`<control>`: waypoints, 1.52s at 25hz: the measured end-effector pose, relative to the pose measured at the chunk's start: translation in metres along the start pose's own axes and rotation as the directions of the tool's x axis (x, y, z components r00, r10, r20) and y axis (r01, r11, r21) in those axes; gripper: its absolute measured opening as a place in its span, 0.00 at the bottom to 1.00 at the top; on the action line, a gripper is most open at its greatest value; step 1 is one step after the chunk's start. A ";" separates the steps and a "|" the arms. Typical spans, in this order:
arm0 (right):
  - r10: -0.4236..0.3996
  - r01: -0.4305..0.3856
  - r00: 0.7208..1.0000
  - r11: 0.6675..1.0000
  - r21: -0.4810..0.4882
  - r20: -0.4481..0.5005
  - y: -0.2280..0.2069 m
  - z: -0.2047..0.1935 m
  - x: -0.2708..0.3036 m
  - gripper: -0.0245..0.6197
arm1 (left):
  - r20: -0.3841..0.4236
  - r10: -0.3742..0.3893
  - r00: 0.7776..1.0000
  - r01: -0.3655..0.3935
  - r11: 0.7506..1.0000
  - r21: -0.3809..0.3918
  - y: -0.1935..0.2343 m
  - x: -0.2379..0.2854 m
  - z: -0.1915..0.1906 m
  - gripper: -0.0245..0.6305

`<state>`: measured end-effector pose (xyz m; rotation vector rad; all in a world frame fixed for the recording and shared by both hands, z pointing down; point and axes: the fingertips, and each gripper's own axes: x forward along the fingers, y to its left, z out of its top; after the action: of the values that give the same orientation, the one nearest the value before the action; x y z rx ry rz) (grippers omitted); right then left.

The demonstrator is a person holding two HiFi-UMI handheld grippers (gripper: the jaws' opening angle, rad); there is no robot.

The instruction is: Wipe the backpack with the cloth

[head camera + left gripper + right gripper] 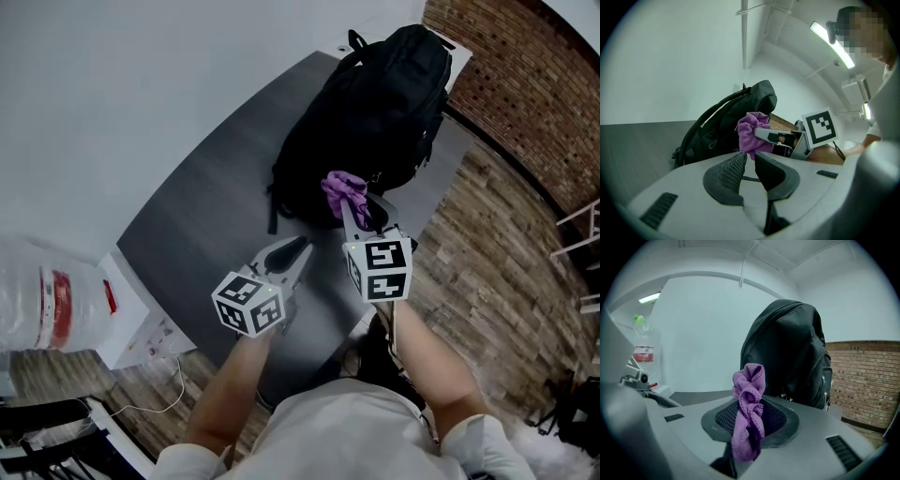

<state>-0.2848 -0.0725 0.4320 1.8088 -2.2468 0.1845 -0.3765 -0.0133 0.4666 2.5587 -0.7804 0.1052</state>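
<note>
A black backpack stands upright on a dark grey mat. My right gripper is shut on a bunched purple cloth, held just in front of the backpack's lower part; whether the cloth touches it I cannot tell. In the right gripper view the cloth sticks up between the jaws with the backpack close behind. My left gripper hovers over the mat to the left, jaws a narrow gap apart with nothing between them. The left gripper view shows that gap, the cloth and the backpack.
A large water bottle with a red label stands at the left beside a white box. A cable lies on the wooden floor. A brick wall runs along the right, a white wall behind the mat.
</note>
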 end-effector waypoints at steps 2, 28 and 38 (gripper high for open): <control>-0.008 0.008 1.000 1.000 0.001 -0.004 -0.006 -0.004 -0.006 0.20 | -0.002 0.000 1.000 0.000 1.000 0.001 -0.001 0.001 -0.001 0.11; 0.071 -0.071 0.968 0.997 0.011 -0.240 0.047 -0.114 0.010 0.20 | 0.003 0.064 0.998 -0.064 0.998 -0.028 0.028 -0.026 -0.012 0.11; 0.122 -0.134 0.980 0.989 -0.064 -0.160 0.107 -0.056 0.095 0.20 | 0.001 0.129 0.992 -0.129 0.990 -0.059 0.059 -0.059 -0.019 0.11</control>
<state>-0.4013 -0.1237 0.5179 1.5567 -2.2298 0.2533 -0.4565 -0.0180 0.4957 2.4531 -0.9367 0.1156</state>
